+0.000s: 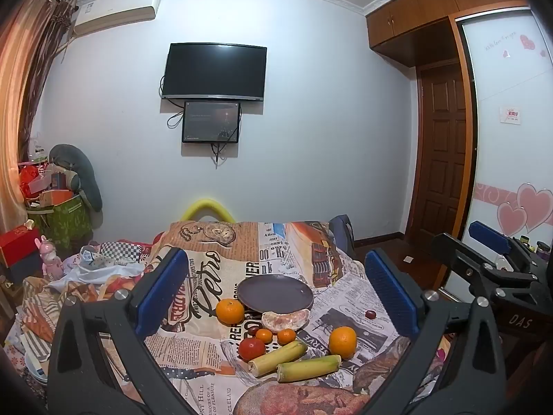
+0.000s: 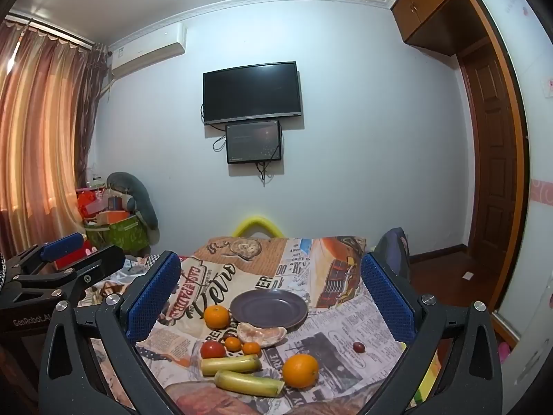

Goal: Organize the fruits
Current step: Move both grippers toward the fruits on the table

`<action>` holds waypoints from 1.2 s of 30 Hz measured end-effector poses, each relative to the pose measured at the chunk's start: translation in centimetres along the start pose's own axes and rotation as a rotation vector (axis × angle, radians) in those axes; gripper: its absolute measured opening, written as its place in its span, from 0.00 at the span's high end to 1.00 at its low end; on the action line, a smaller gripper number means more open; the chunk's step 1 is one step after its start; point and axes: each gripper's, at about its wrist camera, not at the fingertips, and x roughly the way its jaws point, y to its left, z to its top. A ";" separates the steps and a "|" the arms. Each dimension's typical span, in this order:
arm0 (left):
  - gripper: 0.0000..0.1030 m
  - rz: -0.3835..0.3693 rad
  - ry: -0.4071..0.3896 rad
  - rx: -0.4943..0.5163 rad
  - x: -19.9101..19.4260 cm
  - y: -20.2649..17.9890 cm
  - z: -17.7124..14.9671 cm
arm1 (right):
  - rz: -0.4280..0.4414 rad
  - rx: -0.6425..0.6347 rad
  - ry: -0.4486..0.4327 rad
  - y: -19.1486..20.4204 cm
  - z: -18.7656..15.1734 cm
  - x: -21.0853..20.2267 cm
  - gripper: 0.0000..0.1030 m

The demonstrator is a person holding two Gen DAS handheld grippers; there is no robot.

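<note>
left wrist view: left gripper (image 1: 274,282) and right gripper (image 1: 490,242) are held wide open, nothing gripped. round oranges (image 1: 342,342) could be nudged off the cloth (image 1: 207,269) if approached carelessly.

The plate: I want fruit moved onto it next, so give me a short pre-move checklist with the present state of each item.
1. Plate bare, room for fruit: ok.
2. Left gripper open, holding nothing: ok.
3. Right gripper open, holding nothing: ok.
4. Near orange lies free on the cloth, apart from the grape: ok.
5. Tomato clear of the two green stalks: not ok, they crowd it.
6. Cloth flat under the plate: cannot tell.
</note>
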 end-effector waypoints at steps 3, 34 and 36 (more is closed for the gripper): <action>0.00 0.001 0.003 -0.002 0.2 0.1 -0.1 | 0.001 0.003 -0.003 0.0 0.0 0.0 0.00; 0.00 0.048 0.363 -0.021 12.8 4.0 -7.9 | -0.032 0.013 0.462 -5.3 -7.7 9.5 0.00; 0.05 0.048 0.401 -0.014 14.0 4.3 -8.8 | -0.018 0.035 0.506 -5.9 -8.6 10.4 0.00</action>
